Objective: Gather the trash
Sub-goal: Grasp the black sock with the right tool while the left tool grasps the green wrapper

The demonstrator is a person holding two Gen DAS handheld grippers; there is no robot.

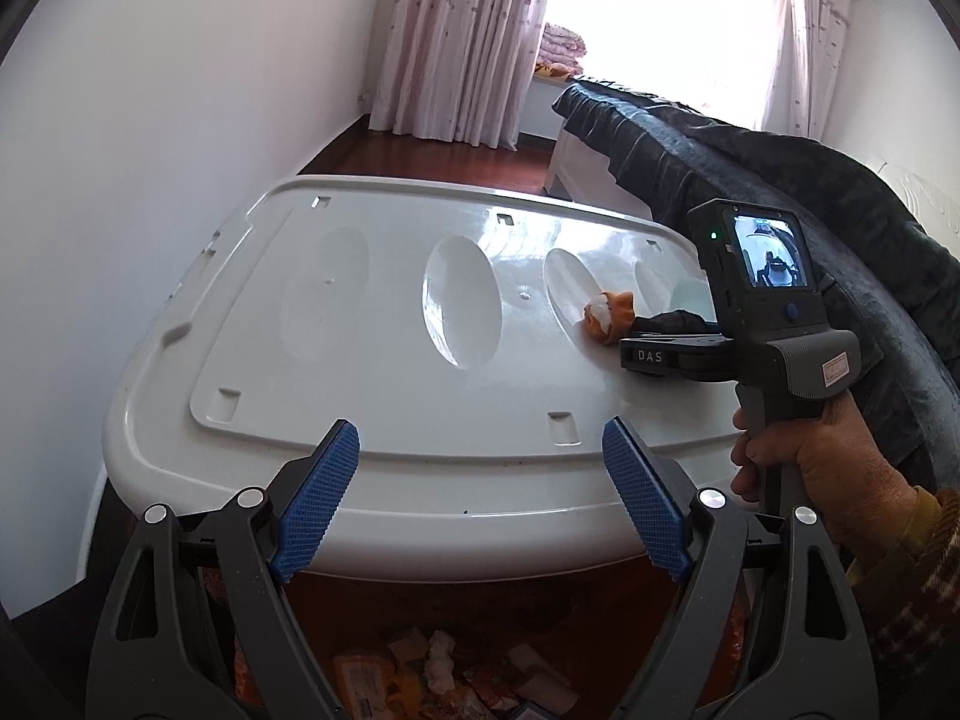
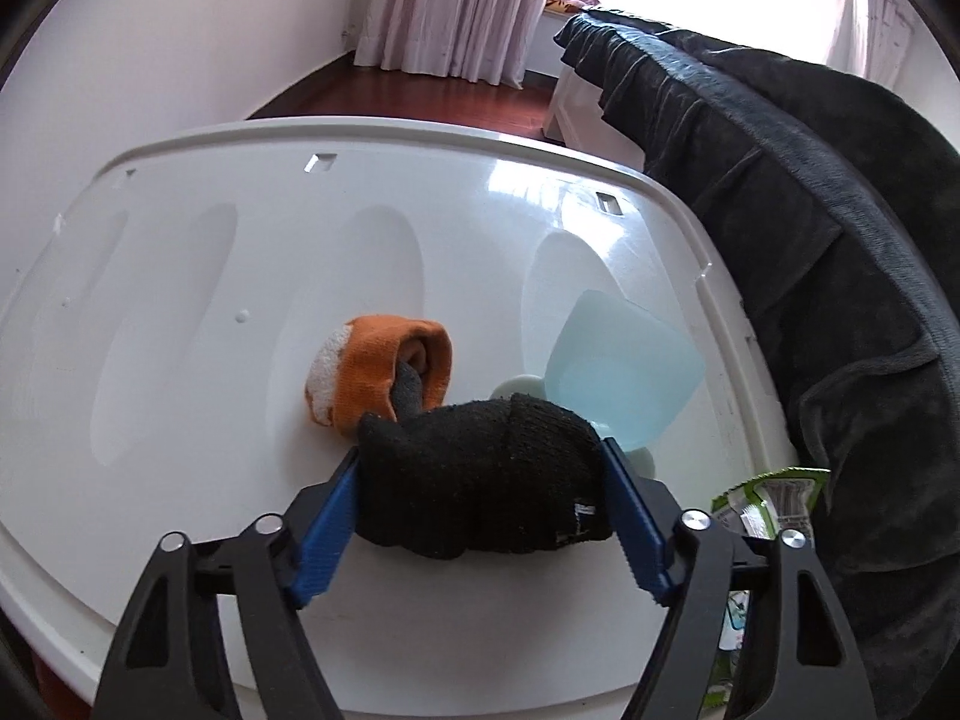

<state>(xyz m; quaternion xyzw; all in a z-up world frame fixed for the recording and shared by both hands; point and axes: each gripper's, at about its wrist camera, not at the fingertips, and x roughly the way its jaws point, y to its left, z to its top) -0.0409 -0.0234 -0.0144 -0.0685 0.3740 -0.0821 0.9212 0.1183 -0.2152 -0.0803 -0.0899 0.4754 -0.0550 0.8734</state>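
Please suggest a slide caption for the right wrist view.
Right gripper straddles a black sock beside an orange sock on the white lid.

The left tongs (image 1: 480, 498) stand with their blue-padded fingers (image 1: 315, 504) spread wide, nothing between them. At about three o'clock in the left wrist view, the right hand (image 1: 804, 468) is wrapped around the pistol handle of the right tongs (image 2: 483, 507). Those tongs have both pads pressed against a black sock (image 2: 480, 480).

Ahead of me a white lid (image 2: 180, 276) with oval dents fills the foreground. A dark blanket (image 2: 840, 240) drapes along its right edge. Pink curtains (image 1: 456, 42) hang before the window, over what looks like red-brown wood floor (image 2: 420, 96).
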